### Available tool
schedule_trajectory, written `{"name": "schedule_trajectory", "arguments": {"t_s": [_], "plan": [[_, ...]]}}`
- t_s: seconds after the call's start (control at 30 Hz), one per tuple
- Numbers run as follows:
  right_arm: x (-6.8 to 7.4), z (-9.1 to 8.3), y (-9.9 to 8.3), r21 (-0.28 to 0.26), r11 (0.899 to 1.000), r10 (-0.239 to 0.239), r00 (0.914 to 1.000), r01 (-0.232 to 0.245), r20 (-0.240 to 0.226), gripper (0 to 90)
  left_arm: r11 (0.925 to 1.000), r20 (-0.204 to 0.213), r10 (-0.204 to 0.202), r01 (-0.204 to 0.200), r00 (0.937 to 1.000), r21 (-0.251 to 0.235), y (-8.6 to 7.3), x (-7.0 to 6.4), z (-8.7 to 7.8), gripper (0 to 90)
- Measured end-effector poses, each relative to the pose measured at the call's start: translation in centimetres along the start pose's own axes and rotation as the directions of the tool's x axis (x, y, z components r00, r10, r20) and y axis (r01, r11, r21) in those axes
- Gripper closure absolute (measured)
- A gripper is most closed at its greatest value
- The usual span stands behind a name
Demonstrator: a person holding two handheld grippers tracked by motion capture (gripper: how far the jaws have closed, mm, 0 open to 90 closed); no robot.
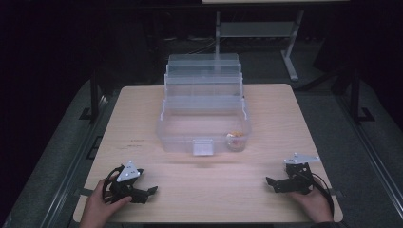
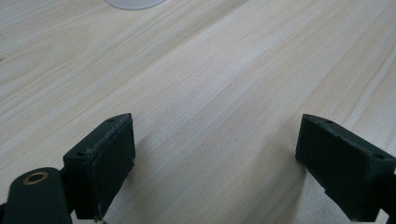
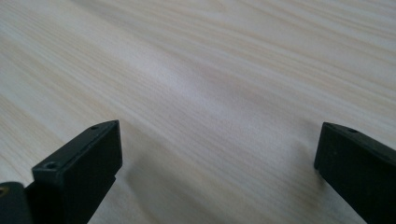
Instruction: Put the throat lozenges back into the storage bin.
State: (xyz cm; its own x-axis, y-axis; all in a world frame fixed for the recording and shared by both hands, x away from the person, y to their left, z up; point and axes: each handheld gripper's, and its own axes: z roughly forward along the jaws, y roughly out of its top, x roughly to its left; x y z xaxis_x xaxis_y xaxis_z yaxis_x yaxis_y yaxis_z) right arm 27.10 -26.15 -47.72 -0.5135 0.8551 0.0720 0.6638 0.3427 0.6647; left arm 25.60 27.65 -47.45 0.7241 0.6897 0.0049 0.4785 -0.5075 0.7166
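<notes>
Dark room, pale wood-grain table (image 1: 142, 123). Left gripper (image 1: 151, 191) and right gripper (image 1: 269, 181) resting low on it, jaws wide, nothing held. Ahead between them: clear plastic tiered box (image 1: 204, 111), small orange object (image 1: 235, 138) inside. Judged pre-start; next, probably a reach forward to the box.

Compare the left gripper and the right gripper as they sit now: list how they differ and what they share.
The left gripper rests near the table's front left corner, the right gripper near its front right. The left gripper points right, toward the middle; the right gripper points left, also inward. The left gripper's view catches the edge of the clear plastic box; the right gripper's view has bare wood ahead. Both are hand-held, open, empty, low over the table.
</notes>
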Motion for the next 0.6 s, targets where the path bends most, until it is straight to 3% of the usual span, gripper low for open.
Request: {"name": "schedule_trajectory", "arguments": {"t_s": [0.17, 0.23, 0.6], "plan": [[-0.04, -0.07, -0.53, -0.024, 1.0, -0.009, 0.9999, 0.01, 0.011, 0.5, 1.0, 0.0, 0.0, 0.0, 1.0, 0.0, 0.0, 0.0, 0.0, 11.1], [0.06, 0.01, -0.76, -0.033, 0.999, -0.034, 0.999, 0.035, 0.028, 0.1, 1.0, 0.0, 0.0, 0.0, 1.0, -0.001, 0.0, 0.0, 0.01, 11.1], [0.08, 0.01, -0.9, -0.044, 0.999, -0.029, 0.9992, 0.03, 0.027, 0.2, 1.0, -0.002, -0.001, 0.001, 1.0, -0.001, -0.01, -0.02, 0.0, 11.1]]}}
